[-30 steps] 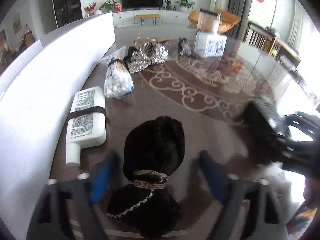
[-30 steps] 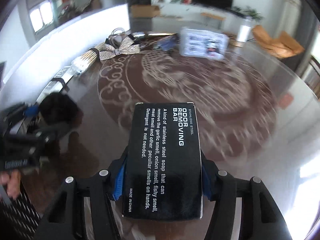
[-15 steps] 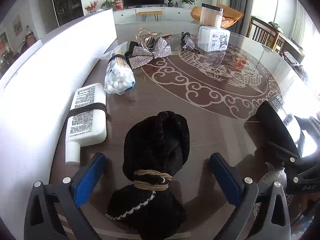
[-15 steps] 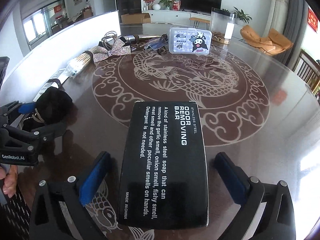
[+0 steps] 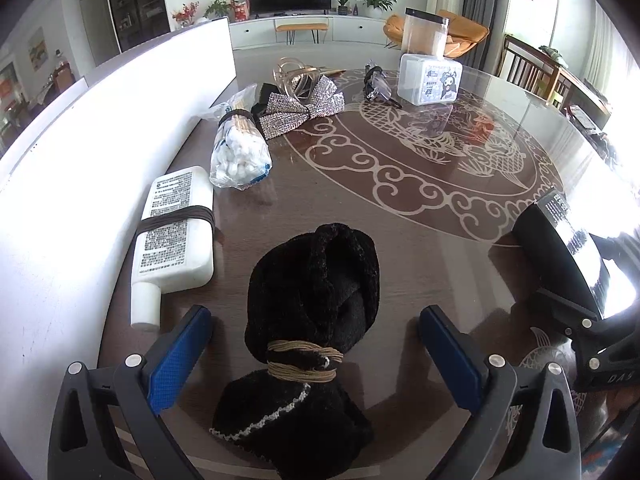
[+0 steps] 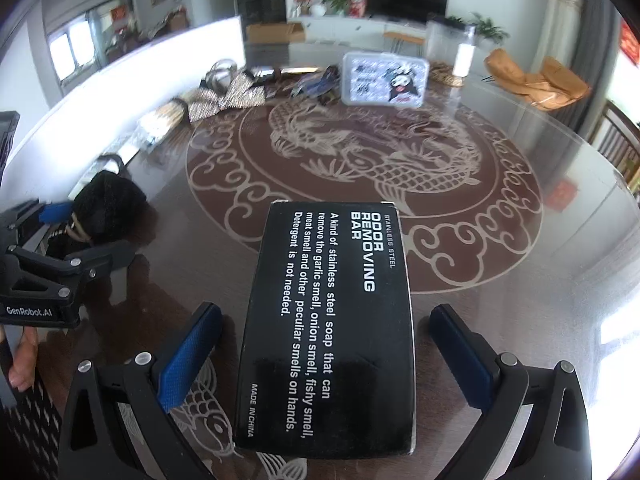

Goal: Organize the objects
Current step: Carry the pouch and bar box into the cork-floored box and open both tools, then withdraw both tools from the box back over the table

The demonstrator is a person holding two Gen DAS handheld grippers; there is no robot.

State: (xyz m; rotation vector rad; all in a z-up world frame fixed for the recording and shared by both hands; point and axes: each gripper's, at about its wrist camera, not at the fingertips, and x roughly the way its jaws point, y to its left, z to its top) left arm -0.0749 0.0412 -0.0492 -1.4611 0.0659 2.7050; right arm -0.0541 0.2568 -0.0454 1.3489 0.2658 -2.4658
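A black fuzzy hair bow (image 5: pixel 316 300) tied with tan cord lies on the glass table between the open fingers of my left gripper (image 5: pixel 316 344), untouched by the pads. A black odor-removing-bar box (image 6: pixel 332 320) lies flat between the open fingers of my right gripper (image 6: pixel 326 344), with gaps on both sides. The box also shows at the right in the left wrist view (image 5: pixel 560 248). The bow and left gripper show at the left in the right wrist view (image 6: pixel 108 208).
A white bottle (image 5: pixel 176 236) with a hair band, a bag of cotton swabs (image 5: pixel 240 152), a sequined bow (image 5: pixel 300 108), a hair claw (image 5: pixel 292 74), a clear lidded box (image 5: pixel 430 78) and a white board (image 5: pixel 100 128) along the left edge.
Both grippers opened: the right let go of the box, the left spread wide around the black bow. Both objects now rest on the table.
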